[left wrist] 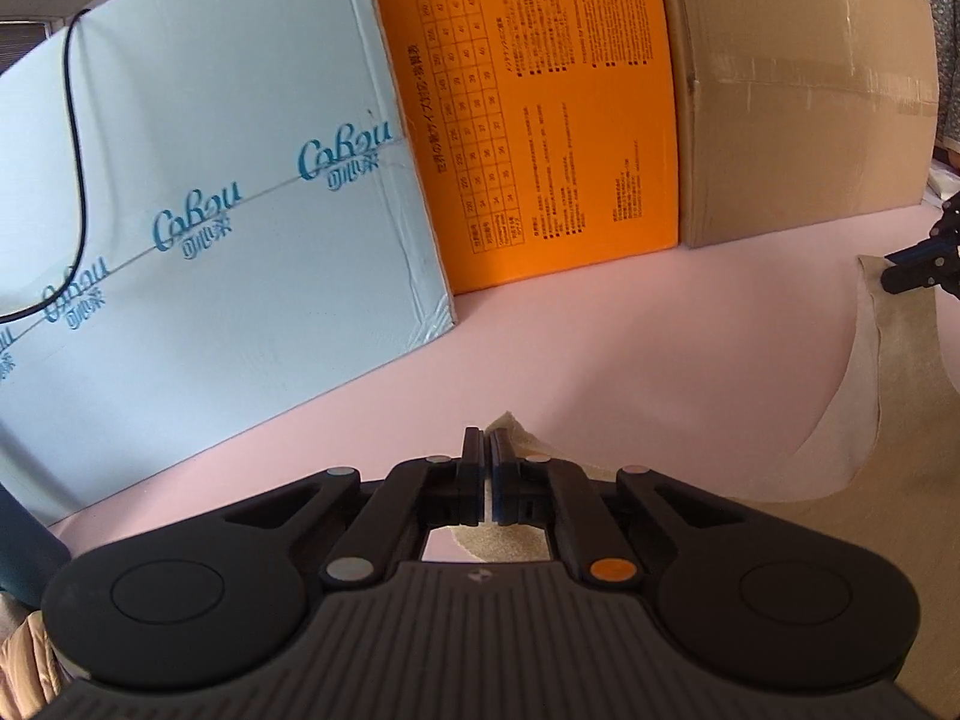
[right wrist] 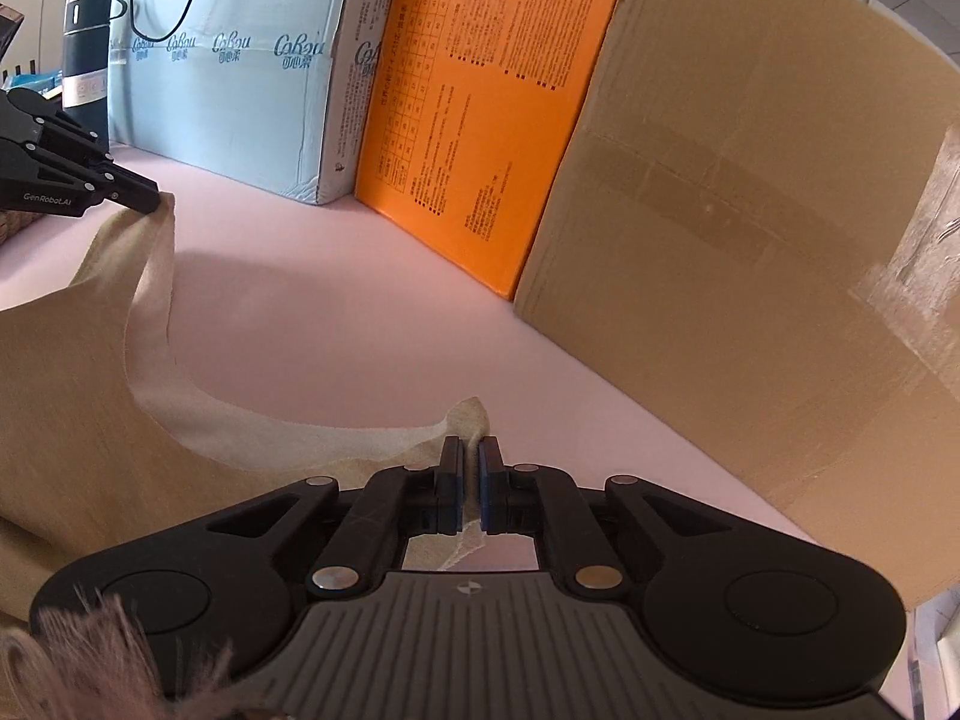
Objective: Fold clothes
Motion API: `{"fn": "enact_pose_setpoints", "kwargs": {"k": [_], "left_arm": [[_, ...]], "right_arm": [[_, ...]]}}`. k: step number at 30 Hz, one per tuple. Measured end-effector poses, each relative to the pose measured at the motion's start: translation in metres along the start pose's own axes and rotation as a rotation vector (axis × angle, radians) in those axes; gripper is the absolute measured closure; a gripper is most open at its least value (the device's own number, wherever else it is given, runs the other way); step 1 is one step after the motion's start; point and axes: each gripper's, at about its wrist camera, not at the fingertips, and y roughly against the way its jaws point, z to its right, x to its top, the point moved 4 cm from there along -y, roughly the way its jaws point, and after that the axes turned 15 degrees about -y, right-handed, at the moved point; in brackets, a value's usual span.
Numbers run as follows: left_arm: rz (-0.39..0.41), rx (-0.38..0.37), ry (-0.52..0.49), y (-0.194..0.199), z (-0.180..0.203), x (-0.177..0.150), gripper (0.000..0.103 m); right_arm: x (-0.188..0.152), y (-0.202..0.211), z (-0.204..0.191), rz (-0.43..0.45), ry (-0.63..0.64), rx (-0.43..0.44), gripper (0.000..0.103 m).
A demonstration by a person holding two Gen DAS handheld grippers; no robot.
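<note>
A beige sleeveless top lies on the pink table, its neckline curving between two shoulder straps. My left gripper is shut on one strap, whose tip pokes out past the fingers. My right gripper is shut on the other strap. Each gripper shows in the other's view: the right one pinching cloth at the far right, the left one at the far left, lifting its strap off the table.
Three boxes stand along the back of the table: a pale blue printed carton, an orange box and a brown cardboard box. A black cable hangs over the blue carton. A dark flask stands far left.
</note>
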Motion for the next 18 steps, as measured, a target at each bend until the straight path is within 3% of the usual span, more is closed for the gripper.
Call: {"fn": "enact_pose_setpoints", "kwargs": {"k": [9,18], "left_arm": [[0.254,0.171,0.060,0.113,-0.008,0.029,0.101],[0.520,0.320,0.171,0.224,-0.035,0.056,0.101]], "right_arm": [[0.039,0.107,-0.020,0.250,-0.153,0.026,0.098],[0.074,0.224,-0.060,0.537,-0.085,0.016,0.098]]}}
